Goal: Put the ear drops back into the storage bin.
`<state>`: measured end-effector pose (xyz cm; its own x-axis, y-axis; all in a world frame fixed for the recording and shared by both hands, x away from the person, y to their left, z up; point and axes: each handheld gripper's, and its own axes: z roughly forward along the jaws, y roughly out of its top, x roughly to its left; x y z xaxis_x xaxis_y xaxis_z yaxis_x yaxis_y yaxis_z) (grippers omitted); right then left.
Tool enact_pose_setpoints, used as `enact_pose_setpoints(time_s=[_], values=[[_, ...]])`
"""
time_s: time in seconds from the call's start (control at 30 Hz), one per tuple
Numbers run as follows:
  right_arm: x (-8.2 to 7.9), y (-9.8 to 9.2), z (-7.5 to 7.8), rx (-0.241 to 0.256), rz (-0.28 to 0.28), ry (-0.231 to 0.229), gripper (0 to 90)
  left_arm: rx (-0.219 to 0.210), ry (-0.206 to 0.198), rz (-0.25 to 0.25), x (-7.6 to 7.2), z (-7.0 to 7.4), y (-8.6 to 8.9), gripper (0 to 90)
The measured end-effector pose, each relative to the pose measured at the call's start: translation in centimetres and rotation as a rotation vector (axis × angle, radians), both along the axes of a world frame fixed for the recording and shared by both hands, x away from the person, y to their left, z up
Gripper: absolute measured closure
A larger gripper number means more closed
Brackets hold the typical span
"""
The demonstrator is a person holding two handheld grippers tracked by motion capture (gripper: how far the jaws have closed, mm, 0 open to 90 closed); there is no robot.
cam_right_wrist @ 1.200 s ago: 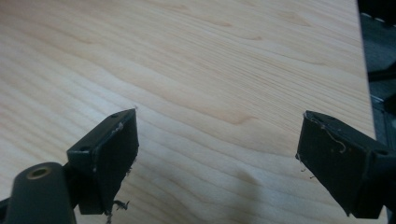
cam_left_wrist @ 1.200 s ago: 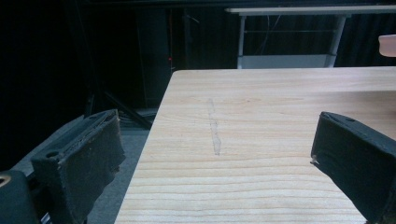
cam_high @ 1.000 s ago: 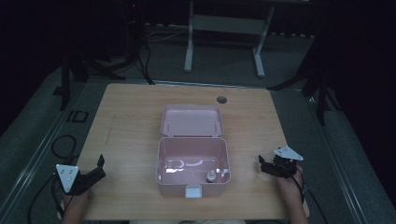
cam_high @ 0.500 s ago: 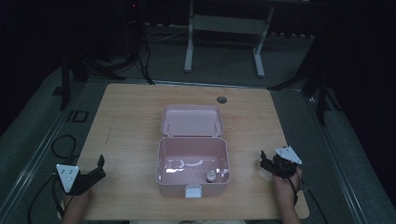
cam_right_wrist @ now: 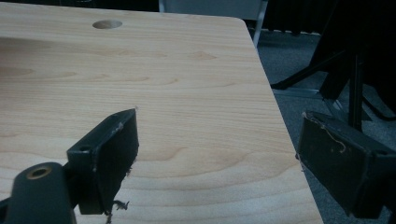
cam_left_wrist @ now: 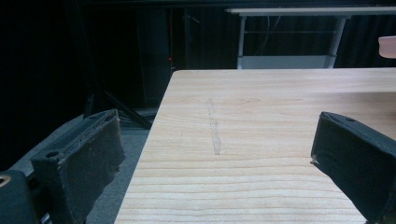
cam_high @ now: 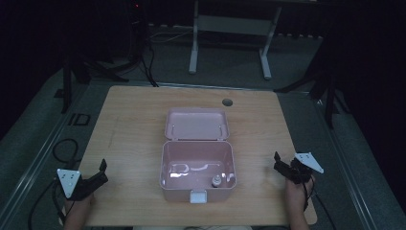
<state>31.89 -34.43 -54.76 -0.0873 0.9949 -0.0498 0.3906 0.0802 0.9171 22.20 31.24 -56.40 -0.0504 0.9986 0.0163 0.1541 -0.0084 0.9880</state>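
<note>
An open pink box [cam_high: 197,189] stands mid-table, its lid [cam_high: 196,123] laid back flat behind it. Inside, near the front right, sits a small pale bottle-like object [cam_high: 216,181]. My left gripper [cam_high: 101,172] rests at the table's front left corner, well left of the box, with its jaws spread wide and nothing between them. In the left gripper view, my left gripper [cam_left_wrist: 215,140] looks along bare wood at the table's left edge. My right gripper [cam_high: 278,163] is at the front right, right of the box, also open and empty. In the right gripper view, my right gripper [cam_right_wrist: 217,140] straddles the table's right edge.
The wooden table [cam_high: 134,124] has a round cable hole [cam_high: 227,102] [cam_right_wrist: 107,24] at the back, right of centre. A corner of the pink lid [cam_left_wrist: 388,46] shows far right in the left gripper view. A white desk frame [cam_high: 230,28] and dark stands occupy the floor behind.
The right gripper has drifted slightly to the right and toward the person. The left gripper and the box have not moved.
</note>
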Motion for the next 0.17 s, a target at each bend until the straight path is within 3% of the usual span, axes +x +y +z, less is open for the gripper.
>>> enact_pose_setpoints(time_s=[0.17], values=[[0.08, -0.12, -0.07, 0.006, 0.000, 0.010, 12.3, 0.000, 0.002, 0.000, 0.00, 0.00, 0.02, 2.4]])
